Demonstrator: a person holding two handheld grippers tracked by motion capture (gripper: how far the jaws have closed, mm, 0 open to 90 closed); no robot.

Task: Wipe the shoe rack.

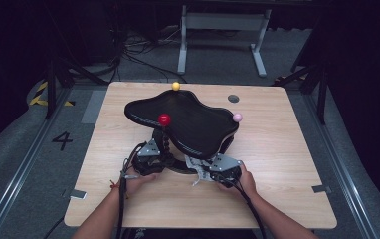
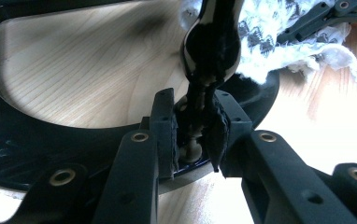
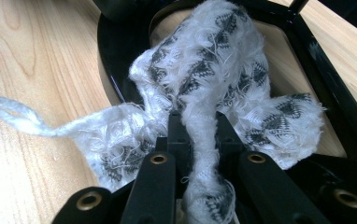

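A black stand with a wavy black top (image 1: 188, 124) sits mid-table; a beaded black post (image 2: 210, 46) topped by a red ball (image 1: 164, 119) rises at its front. My left gripper (image 2: 196, 135) is shut on the thin lower part of that post, just above the stand's black base ring (image 2: 27, 140). From the high view, the left gripper (image 1: 159, 155) is under the top's front left. My right gripper (image 3: 199, 135) is shut on a frayed white cloth with a black pattern (image 3: 204, 70) that lies over the base ring (image 3: 120, 51). The right gripper (image 1: 203, 172) and cloth (image 1: 194, 167) show front right.
A yellow ball (image 1: 176, 86) and a pink ball (image 1: 237, 117) stick up at the top's far and right edges. A loose white yarn strand (image 3: 13, 116) trails onto the wooden table (image 1: 287, 149). A white frame (image 1: 223, 30) stands on the floor beyond.
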